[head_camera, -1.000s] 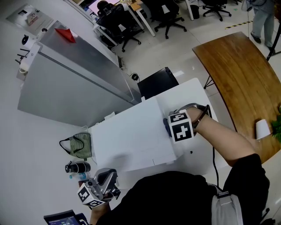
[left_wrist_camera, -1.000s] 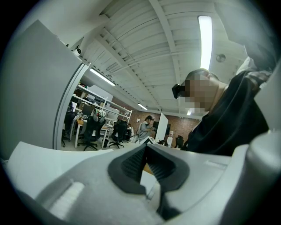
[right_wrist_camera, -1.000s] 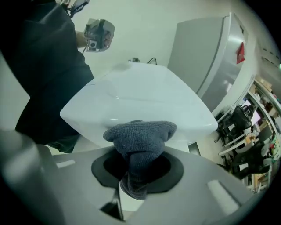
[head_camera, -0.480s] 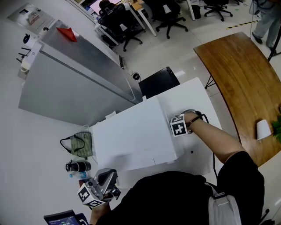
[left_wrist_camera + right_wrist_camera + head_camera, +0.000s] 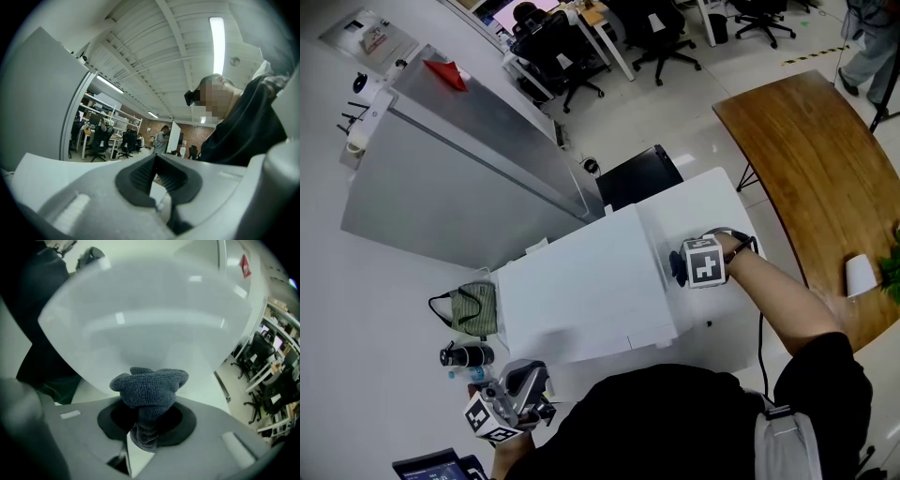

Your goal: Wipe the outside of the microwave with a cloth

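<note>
Your right gripper (image 5: 682, 266), jaws clamped on the bunched grey cloth (image 5: 149, 387), now sits slightly further right in the centre-right of the head view, at the white microwave's (image 5: 581, 286) side, so wiping looks underway, while your left gripper (image 5: 511, 398) hangs closed and empty at lower left.

The dark grey knitted cloth (image 5: 149, 387) is half buried in the right gripper (image 5: 143, 427); the bottom edge crops a black device (image 5: 431, 465).
</note>
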`<action>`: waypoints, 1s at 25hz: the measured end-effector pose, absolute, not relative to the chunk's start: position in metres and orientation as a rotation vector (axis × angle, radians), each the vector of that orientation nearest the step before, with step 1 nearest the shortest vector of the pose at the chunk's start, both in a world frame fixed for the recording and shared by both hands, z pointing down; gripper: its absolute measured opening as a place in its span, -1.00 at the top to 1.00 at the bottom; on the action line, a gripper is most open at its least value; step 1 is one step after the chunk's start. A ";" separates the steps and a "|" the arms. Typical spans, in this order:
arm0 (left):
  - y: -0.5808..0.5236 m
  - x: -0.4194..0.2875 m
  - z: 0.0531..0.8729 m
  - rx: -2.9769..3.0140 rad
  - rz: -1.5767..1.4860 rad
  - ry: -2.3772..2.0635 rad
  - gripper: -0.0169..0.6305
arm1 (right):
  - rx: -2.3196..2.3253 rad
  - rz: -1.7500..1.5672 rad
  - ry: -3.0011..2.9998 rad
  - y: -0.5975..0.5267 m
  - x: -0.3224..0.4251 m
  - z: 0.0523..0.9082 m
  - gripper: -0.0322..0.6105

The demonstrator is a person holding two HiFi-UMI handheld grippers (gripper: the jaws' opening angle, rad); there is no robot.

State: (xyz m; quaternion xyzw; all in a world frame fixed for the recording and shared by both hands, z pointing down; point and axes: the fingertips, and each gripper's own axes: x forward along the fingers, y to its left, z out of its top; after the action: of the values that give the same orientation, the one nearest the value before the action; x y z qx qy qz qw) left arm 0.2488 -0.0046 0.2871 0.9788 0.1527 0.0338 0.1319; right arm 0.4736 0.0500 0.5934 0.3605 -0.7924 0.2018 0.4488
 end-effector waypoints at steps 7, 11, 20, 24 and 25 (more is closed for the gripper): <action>-0.002 0.254 0.287 2.832 0.089 0.467 0.94 | 0.813 0.340 -1.925 0.053 0.438 0.502 0.61; -0.002 0.253 0.286 2.830 0.088 0.466 0.94 | 0.792 0.370 -1.944 0.051 0.439 0.503 0.61; -0.003 0.250 0.288 2.831 0.096 0.463 0.94 | 0.733 0.388 -1.710 0.052 0.445 0.543 0.61; 0.006 0.261 0.280 2.823 0.078 0.478 0.94 | 0.693 0.489 -1.739 0.054 0.441 0.604 0.61; 0.002 0.256 0.284 2.825 0.086 0.473 0.94 | 0.684 0.523 -1.766 0.056 0.439 0.623 0.61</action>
State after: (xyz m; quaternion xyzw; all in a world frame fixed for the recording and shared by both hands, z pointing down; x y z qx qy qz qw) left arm 0.2557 0.0024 0.2840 0.9764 0.1637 0.0296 0.1375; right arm 0.4385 0.0559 0.6226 0.2896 -0.7477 0.2215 0.5550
